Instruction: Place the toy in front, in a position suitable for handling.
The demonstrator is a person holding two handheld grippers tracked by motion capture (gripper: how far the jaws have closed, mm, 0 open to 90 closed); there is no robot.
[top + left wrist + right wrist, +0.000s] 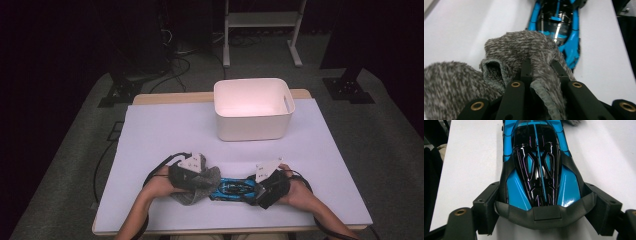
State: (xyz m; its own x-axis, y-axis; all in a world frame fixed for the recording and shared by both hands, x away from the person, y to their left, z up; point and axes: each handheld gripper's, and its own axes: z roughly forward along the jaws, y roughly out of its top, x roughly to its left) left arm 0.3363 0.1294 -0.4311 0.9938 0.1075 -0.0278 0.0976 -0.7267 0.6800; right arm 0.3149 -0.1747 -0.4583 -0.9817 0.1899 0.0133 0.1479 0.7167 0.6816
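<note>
The left gripper [192,172] has its jaws clamped on a grey knitted sock [524,52], while the right gripper [267,182] grips the tail of a blue toy car [536,165] between wide-set jaws. Both lie near the front edge of the white table [160,130]. A white bin [252,107] stands well apart at the far edge, with bare table between.

Blue/blk toy car [537,167] clamped btwn right gripper [541,205] fingers [486,205] on white table [466,167].
</note>
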